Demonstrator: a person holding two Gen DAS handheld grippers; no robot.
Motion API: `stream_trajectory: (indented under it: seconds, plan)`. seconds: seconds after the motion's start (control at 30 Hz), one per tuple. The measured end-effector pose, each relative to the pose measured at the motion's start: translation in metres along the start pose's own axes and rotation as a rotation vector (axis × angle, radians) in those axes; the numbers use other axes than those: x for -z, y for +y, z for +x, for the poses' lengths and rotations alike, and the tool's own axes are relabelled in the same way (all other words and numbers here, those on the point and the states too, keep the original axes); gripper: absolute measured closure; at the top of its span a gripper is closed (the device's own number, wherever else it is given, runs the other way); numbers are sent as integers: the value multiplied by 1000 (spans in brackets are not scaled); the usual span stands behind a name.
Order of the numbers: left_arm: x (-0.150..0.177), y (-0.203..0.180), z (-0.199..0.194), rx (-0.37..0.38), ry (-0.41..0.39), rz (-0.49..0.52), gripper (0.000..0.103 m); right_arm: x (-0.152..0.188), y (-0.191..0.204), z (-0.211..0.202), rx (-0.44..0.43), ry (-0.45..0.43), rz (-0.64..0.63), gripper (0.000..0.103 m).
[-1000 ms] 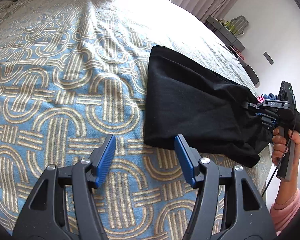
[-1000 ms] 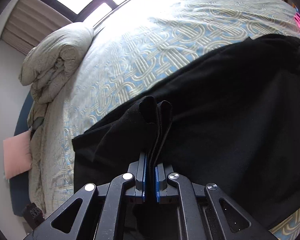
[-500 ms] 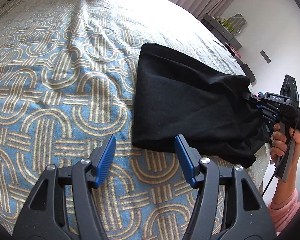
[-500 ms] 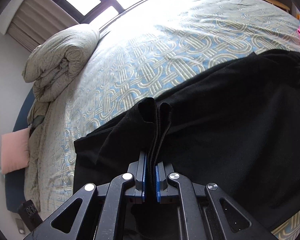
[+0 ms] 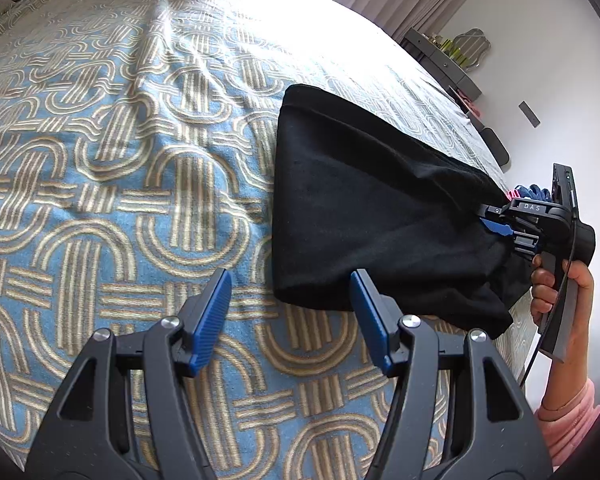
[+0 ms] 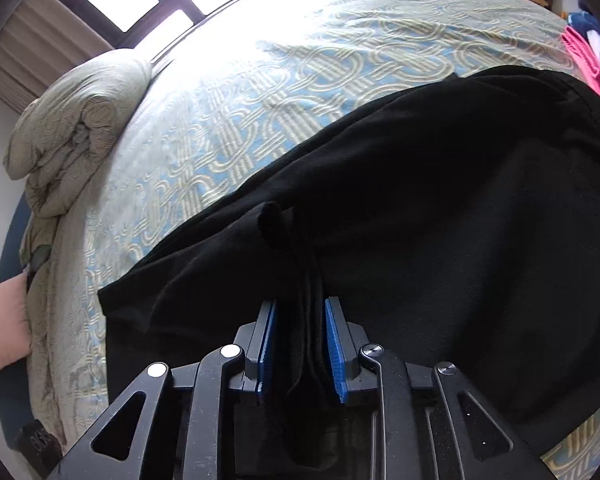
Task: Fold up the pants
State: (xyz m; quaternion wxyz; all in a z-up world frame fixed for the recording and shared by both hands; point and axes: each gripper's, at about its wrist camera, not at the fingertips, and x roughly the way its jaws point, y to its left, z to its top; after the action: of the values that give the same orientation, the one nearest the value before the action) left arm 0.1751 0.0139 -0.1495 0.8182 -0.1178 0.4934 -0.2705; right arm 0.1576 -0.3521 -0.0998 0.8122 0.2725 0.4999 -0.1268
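The black pants [image 5: 364,208] lie folded on the patterned bedspread [image 5: 112,168]. My left gripper [image 5: 290,300] is open and empty, hovering just short of the pants' near folded edge. My right gripper [image 5: 496,226] is at the pants' far right end by the bed's edge. In the right wrist view the right gripper [image 6: 300,312] has its blue pads parted a little, with a bunch of the black pants [image 6: 440,220] still standing between them.
A rolled duvet [image 6: 72,136] and a pink pillow [image 6: 2,328] lie at the head of the bed. Pink and blue clothes [image 6: 584,52] sit at the bed's edge beyond the pants. A dark dresser [image 5: 444,60] stands by the wall.
My right gripper's pads have parted from tightly shut to slightly open around the fabric. The left gripper has stayed open near the pants' folded edge.
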Motion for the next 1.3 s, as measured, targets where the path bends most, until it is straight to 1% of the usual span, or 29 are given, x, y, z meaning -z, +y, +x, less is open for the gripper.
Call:
stream_trajectory:
  seconds: [0.03, 0.1, 0.13, 0.2, 0.23, 0.33, 0.37, 0.4, 0.43, 0.47, 0.53, 0.57, 0.63, 0.67, 0.7, 0.73, 0.77, 0.8, 0.83, 0.87, 0.93, 0.97, 1.03, 1.07, 1.13, 1.17, 1.23, 1.27, 1.3]
  plan:
    - [-1, 0, 1, 2, 0, 1, 41, -2, -1, -4, 35, -24, -4, 76]
    - [-3, 0, 3, 7, -1, 1, 41, -5, 2, -17, 112, -88, -38, 75]
    - [-4, 1, 4, 12, -2, 0, 41, -7, 9, -22, 129, -114, -79, 74]
    - [-7, 4, 5, 27, -4, -18, 41, -10, 35, -27, 108, -122, -216, 74]
    - [-8, 5, 5, 36, -5, -28, 41, -9, 53, -27, 81, -101, -300, 73]
    - [-11, 10, 6, 65, -10, -56, 41, 0, 119, -13, -6, 2, -581, 59]
    - [-11, 11, 7, 69, -6, -55, 44, 5, 141, -6, -37, 22, -663, 56]
    - [-12, 11, 7, 73, -2, -49, 49, 8, 161, 1, -60, 38, -731, 55]
    - [-13, 12, 8, 79, 7, -43, 55, 11, 180, 9, -76, 50, -787, 55]
    - [-13, 13, 9, 87, 18, -41, 59, 14, 200, 19, -94, 66, -837, 55]
    - [-13, 16, 10, 101, 26, -44, 61, 17, 232, 43, -148, 135, -908, 55]
    - [-13, 17, 11, 107, 26, -46, 63, 19, 248, 56, -158, 168, -937, 54]
    - [-13, 21, 12, 125, 27, -51, 67, 31, 271, 77, -109, 195, -1015, 54]
    - [-12, 24, 13, 134, 28, -54, 72, 38, 278, 88, -65, 198, -1063, 54]
    - [-11, 26, 15, 144, 30, -56, 75, 44, 283, 98, -16, 198, -1110, 54]
    - [-10, 28, 16, 144, 26, -56, 79, 50, 287, 107, 20, 200, -1139, 60]
    - [-9, 29, 16, 143, 19, -55, 83, 53, 289, 113, 37, 210, -1132, 77]
    - [-7, 30, 15, 143, 8, -53, 85, 52, 289, 114, 45, 210, -1095, 80]
    - [-3, 31, 14, 142, -3, -49, 89, 47, 290, 113, 61, 205, -1050, 88]
    - [0, 31, 13, 137, -11, -43, 91, 42, 291, 110, 68, 199, -994, 90]
    - [7, 30, 12, 126, -15, -35, 93, 30, 286, 108, 47, 201, -903, 91]
    - [10, 28, 12, 118, -10, -22, 100, 24, 284, 112, 30, 218, -879, 91]
    - [18, 24, 13, 116, 8, -1, 101, 13, 277, 120, -10, 240, -819, 90]
    - [20, 23, 11, 109, 6, 2, 101, 6, 273, 121, -43, 244, -782, 87]
    - [22, 22, 8, 100, 10, 1, 101, -10, 269, 120, -122, 263, -729, 84]
    - [22, 23, 6, 97, 13, -3, 101, -17, 264, 118, -126, 249, -687, 80]
    - [20, 23, 0, 86, 3, -17, 101, -30, 253, 111, -28, 180, -621, 79]
    - [19, 24, -4, 77, -6, -22, 101, -34, 247, 104, 7, 156, -612, 79]
    - [18, 25, -7, 67, -16, -27, 100, -34, 241, 96, 0, 151, -612, 79]
